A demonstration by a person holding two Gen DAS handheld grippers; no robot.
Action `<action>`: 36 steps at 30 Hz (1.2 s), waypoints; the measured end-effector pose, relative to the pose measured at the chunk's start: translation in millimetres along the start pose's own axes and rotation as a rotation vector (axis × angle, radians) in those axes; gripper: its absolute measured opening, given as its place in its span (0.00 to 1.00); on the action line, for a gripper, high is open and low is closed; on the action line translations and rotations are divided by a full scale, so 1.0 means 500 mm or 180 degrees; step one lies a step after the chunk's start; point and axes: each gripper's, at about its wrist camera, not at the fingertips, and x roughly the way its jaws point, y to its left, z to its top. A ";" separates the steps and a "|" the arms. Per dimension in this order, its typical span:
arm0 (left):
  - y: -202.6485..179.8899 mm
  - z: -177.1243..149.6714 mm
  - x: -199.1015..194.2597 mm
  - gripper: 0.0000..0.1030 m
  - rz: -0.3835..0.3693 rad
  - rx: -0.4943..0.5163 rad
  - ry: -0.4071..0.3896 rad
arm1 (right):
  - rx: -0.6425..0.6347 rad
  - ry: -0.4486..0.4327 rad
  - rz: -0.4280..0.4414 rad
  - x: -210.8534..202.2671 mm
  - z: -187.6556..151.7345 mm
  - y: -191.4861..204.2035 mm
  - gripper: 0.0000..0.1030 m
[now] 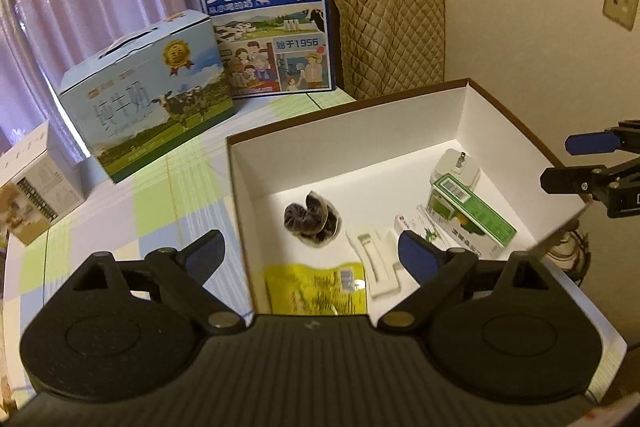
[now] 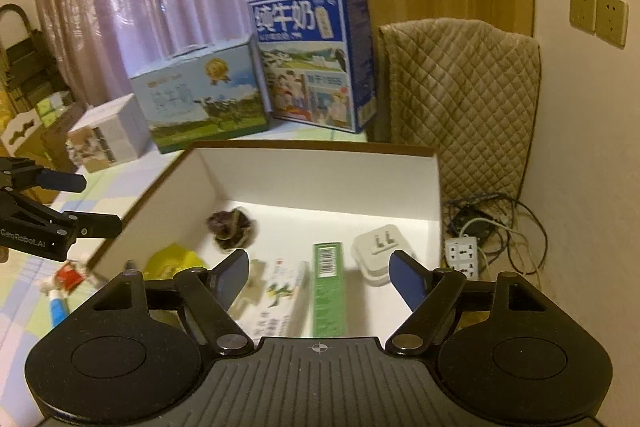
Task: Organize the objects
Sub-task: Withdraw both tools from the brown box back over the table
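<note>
Mostly done, by my read: your white open cardboard box with brown outer walls [image 1: 460, 119] fills centre frame in both views and already holds most of the loose stuff. Contents:
- dark bundle in a clear wrapper [image 1: 312, 223], centre of the box floor
- yellow crinkly packet [image 1: 316, 291], bottom centre of the left view
- white flat plastic piece [image 1: 378, 263], just beside the packet
- white carton with green print [image 2: 280, 295]
- green rectangular carton with a barcode [image 2: 329, 287], lower centre of the right view
- white plug adapter [image 2: 378, 247], right of the green carton

Left outside: a small red-and-white item [image 2: 68, 277] on the checked counter [image 1: 160, 203], lower left of the right view. Can't identify it.

Left hand-held gripper [image 1: 312, 255] is spread apart and empty, over the box's near edge. Right hand-held gripper [image 2: 320, 275] is likewise apart, holding nothing.
</note>
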 end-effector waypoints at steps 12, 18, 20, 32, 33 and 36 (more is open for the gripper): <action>0.087 -0.104 -0.130 0.91 -0.0004 -0.0281 -0.0009 | -0.0045 0.0128 0.0516 -0.053 -0.028 0.127 0.74; 0.128 -0.148 -0.163 0.92 0.0069 -0.0389 0.0059 | -0.0100 0.0236 0.0698 -0.048 -0.050 0.190 0.75; 0.140 -0.162 -0.174 0.92 0.0091 -0.0414 0.0067 | -0.0107 0.0258 0.0734 -0.045 -0.056 0.205 0.75; 0.209 -0.261 -0.212 0.93 0.0201 -0.0680 0.0235 | -0.0146 0.0430 0.0898 0.000 -0.095 0.296 0.75; 0.214 -0.271 -0.214 0.93 0.0210 -0.0705 0.0256 | -0.0138 0.0455 0.0927 0.006 -0.099 0.303 0.75; 0.230 -0.300 -0.219 0.93 0.0230 -0.0810 0.0317 | -0.0093 0.0518 0.0982 0.020 -0.111 0.322 0.75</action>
